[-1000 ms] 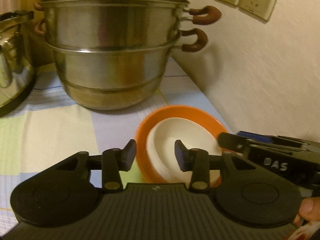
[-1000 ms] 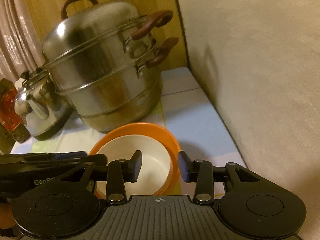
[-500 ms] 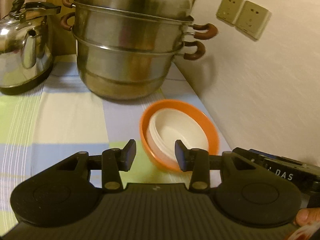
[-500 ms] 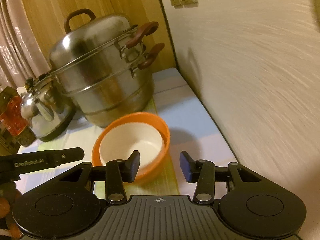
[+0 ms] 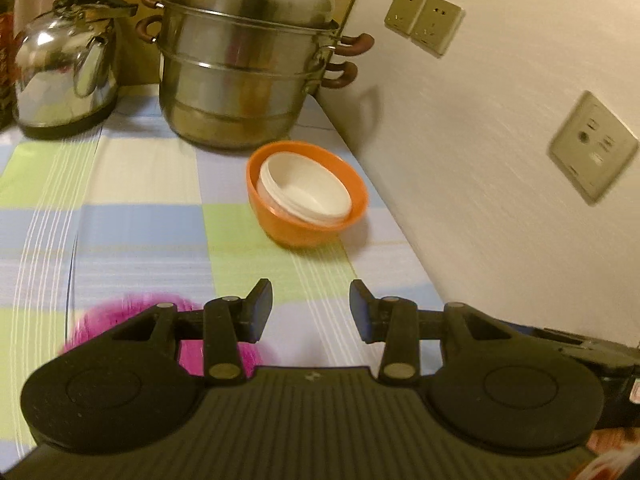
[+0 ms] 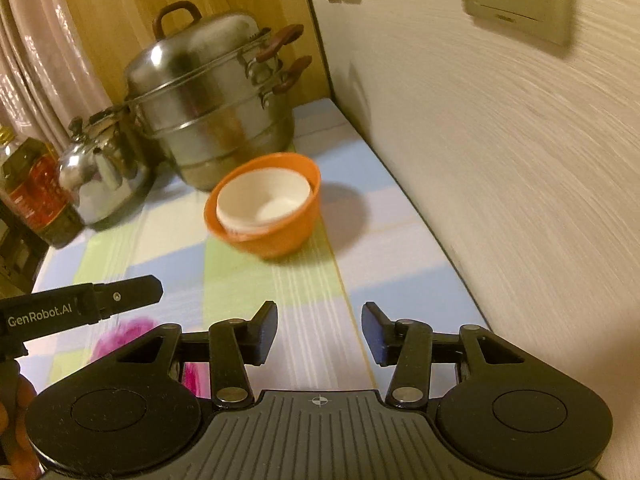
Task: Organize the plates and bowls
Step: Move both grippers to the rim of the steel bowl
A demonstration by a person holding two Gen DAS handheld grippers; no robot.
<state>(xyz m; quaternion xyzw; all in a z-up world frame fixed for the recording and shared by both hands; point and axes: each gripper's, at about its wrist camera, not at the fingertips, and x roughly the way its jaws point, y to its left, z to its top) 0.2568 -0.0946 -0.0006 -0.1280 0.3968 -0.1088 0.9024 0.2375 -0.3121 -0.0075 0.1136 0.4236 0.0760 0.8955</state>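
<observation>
Nesting white bowls (image 5: 306, 188) inside orange bowl (image 5: 280, 228)

Pink object (image 5: 120, 316) blurred, half hidden behind left gripper (image 5: 311, 312); identity unclear

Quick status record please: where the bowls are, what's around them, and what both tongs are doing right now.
bowls: white bowls nested inside orange bowl, on the checked tablecloth
position: beside the wall, just in front of the steamer pot
neighbours: kettle left of the pot; oil bottle further left
near item: pink object under the left tongs, blurred
left tongs: open, nothing between them
right tongs: open, nothing between them, well short of the bowls
</observation>
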